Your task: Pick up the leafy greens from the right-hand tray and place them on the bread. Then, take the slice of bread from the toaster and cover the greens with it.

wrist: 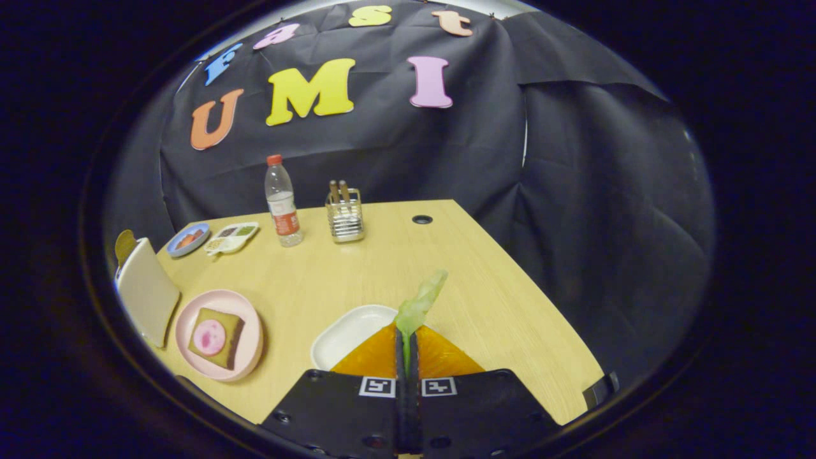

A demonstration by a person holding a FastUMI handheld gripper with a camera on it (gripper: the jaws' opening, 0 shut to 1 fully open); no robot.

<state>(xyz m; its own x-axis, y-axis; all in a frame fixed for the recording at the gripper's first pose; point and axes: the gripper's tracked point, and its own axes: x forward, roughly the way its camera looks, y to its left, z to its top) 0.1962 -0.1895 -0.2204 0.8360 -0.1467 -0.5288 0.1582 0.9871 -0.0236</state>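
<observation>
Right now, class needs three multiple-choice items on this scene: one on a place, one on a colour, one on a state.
1. Where is the bread?
A. on the pink plate
B. in the white tray
C. beside the bottle
2. What colour is the bottle's cap?
A. blue
B. red
C. yellow
3. What are the tongs doing?
A. open
B. shut on nothing
C. shut on the leafy greens

A: bread lies on the plate. B: the cap is red. C: both fingers pinch the greens' stem.
</observation>
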